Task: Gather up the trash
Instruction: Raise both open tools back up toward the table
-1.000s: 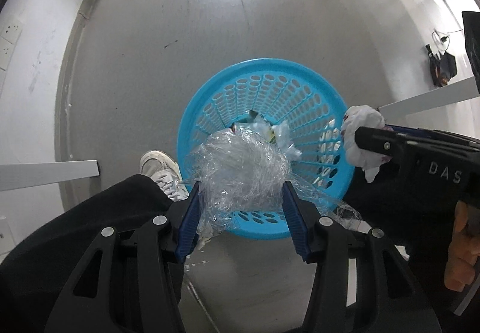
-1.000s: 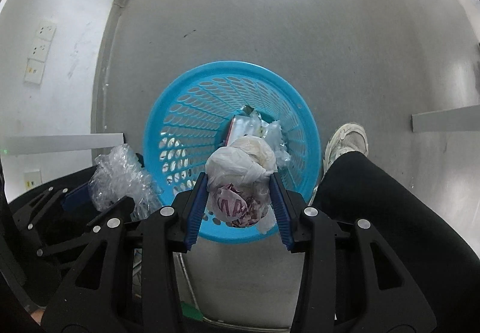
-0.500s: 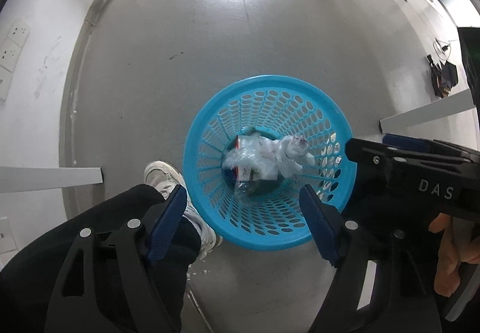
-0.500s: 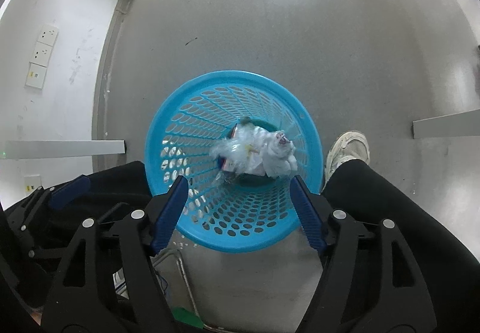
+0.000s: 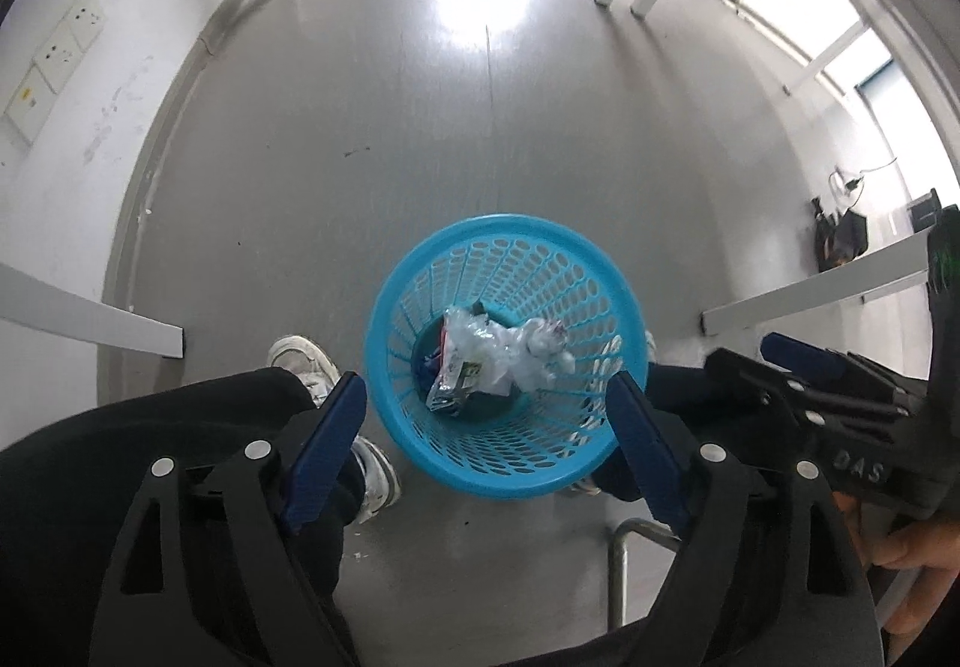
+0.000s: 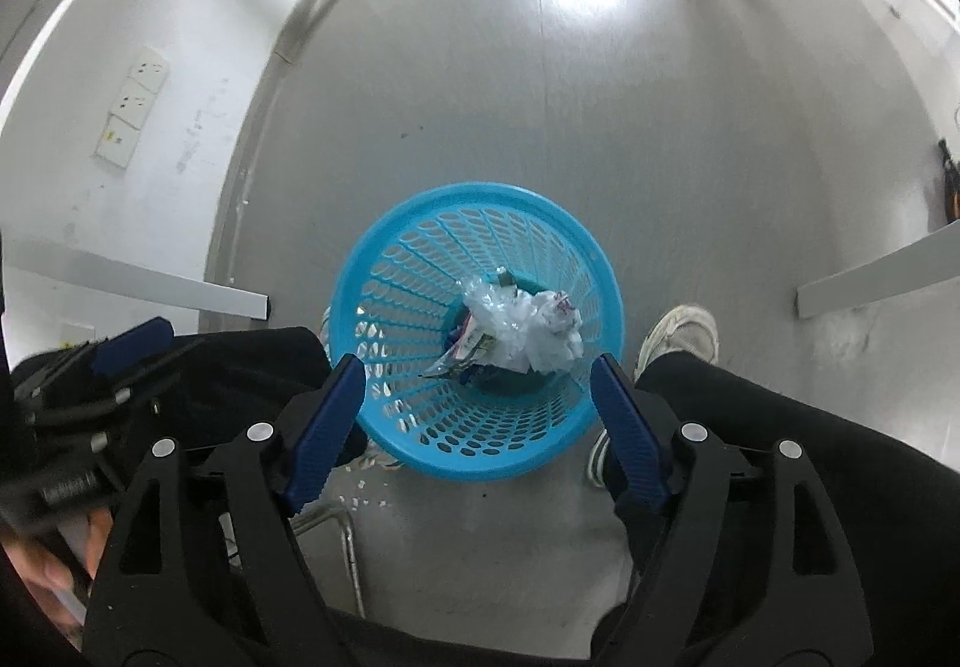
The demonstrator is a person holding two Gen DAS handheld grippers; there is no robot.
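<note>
Trash (image 5: 504, 361) in basket (image 5: 510, 475), below spread fingers (image 5: 324, 445)

your right shoe (image 5: 602, 367): mostly hidden behind the round blue perforated plastic basket (image 5: 507, 472) | crumpled wrappers (image 6: 480, 352) under clear film: print unreadable | your left hand-held gripper (image 6: 72, 385): blurred, cut by frame edge

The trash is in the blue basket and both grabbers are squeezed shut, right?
Not quite. The trash is in the blue basket, but the left gripper and right gripper are both open and empty, as each wrist view shows.
</note>
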